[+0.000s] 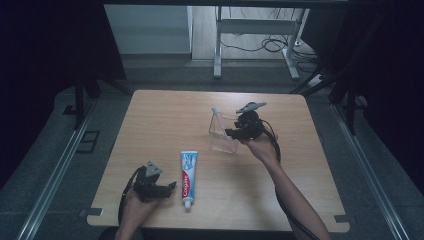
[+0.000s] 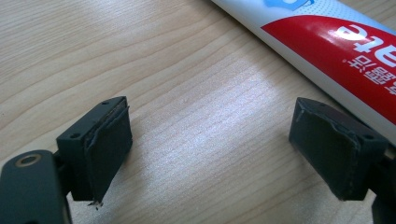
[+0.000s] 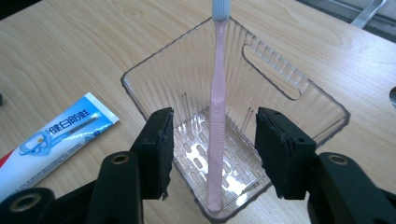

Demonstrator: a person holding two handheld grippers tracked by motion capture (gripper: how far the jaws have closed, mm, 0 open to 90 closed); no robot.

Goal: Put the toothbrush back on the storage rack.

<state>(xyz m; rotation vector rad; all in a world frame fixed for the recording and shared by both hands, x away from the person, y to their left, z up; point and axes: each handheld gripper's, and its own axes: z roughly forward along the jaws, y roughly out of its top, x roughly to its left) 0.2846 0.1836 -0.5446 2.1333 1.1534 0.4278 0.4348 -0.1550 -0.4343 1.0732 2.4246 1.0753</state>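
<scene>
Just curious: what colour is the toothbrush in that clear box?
Pale pink toothbrush, clearest in the right gripper view.

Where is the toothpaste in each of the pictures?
High view: the toothpaste tube lies front-centre on the table, just right of the left gripper.
Left gripper view: top right, beyond the right jaw.
Right gripper view: far left, left of the clear basket.
Shared landmark: the wooden tabletop.
</scene>
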